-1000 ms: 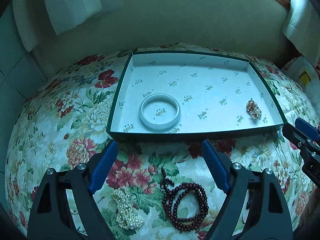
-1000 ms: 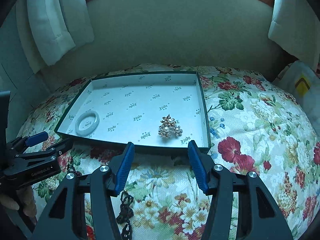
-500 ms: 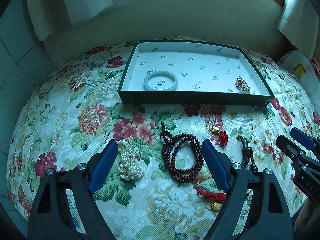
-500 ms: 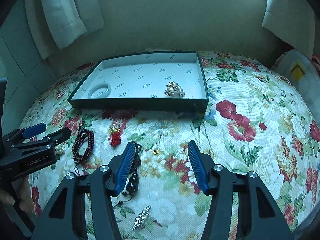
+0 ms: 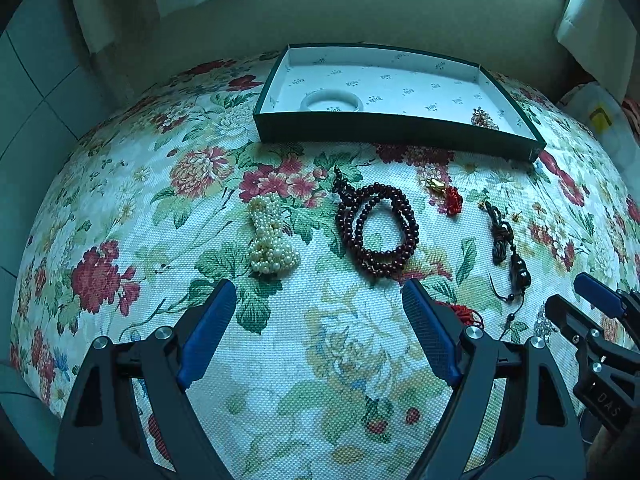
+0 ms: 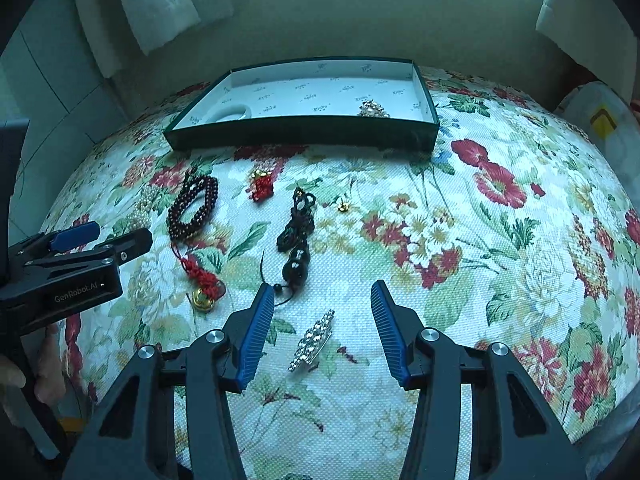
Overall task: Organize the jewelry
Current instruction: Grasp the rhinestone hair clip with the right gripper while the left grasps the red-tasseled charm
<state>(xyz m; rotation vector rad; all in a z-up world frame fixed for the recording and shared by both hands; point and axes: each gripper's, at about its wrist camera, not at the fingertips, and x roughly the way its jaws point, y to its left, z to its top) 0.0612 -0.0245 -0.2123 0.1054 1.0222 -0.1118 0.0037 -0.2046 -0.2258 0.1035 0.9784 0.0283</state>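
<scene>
A floral woven cloth [image 5: 352, 364] carries a shallow dark-green cardboard tray [image 5: 396, 130] holding a pale stone bangle [image 5: 332, 101] and gold brooch [image 6: 373, 109]. Nearer lie dark-red wooden beads [image 5: 376, 228], a pearl cluster [image 5: 271, 238], a black corded pendant [image 6: 298, 236]. The left gripper [image 5: 320, 312] gapes empty; the right gripper [image 6: 322, 305], jaws just narrowing, brackets an untouched rhinestone hair clip [image 6: 313, 340].

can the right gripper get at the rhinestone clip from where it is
Probably yes. The rhinestone clip lies flat on the cloth between the open right gripper's fingers, with nothing on top; its jaws have just been closing.
</scene>
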